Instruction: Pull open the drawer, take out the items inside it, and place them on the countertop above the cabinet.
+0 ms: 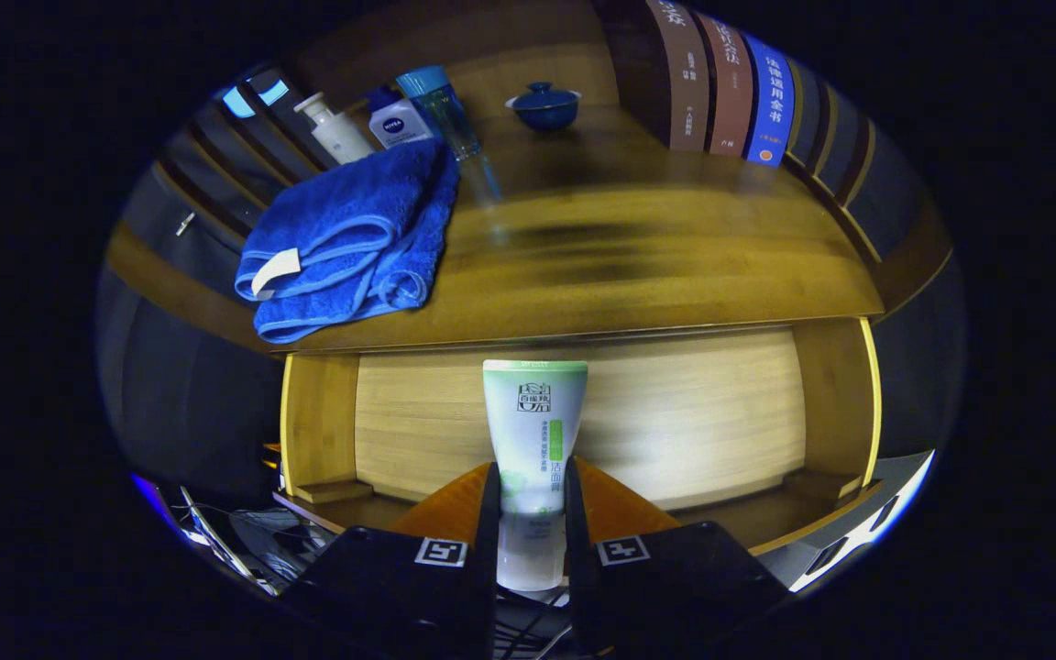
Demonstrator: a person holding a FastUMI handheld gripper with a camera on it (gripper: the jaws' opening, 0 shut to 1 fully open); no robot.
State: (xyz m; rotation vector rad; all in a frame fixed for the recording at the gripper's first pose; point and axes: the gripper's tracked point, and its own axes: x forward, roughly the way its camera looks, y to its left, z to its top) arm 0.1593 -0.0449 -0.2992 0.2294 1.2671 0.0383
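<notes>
as the tube (534, 440) stands clamped between the two fingers of the gripper (533, 522), its long axis runs straight ahead along them, flat crimped end leading and cap end back toward the gripper body. both fingers press on the tube's lower sides, so the gap is narrow, set by the tube's width. the tube hangs over the open drawer (574, 412), whose pale wooden floor and side walls lie directly beneath and beyond it. the countertop (638, 266) lies ahead of the fingertips, past the drawer's far edge, so the coming move is judged to carry the tube forward and up onto that bare wood. on the counter's left part rests a folded blue towel (345, 238), with several bottles (400, 119) behind it; a small blue lidded cup (544, 105) and a row of books (730, 82) stand farther back, well apart from the tube.
</notes>
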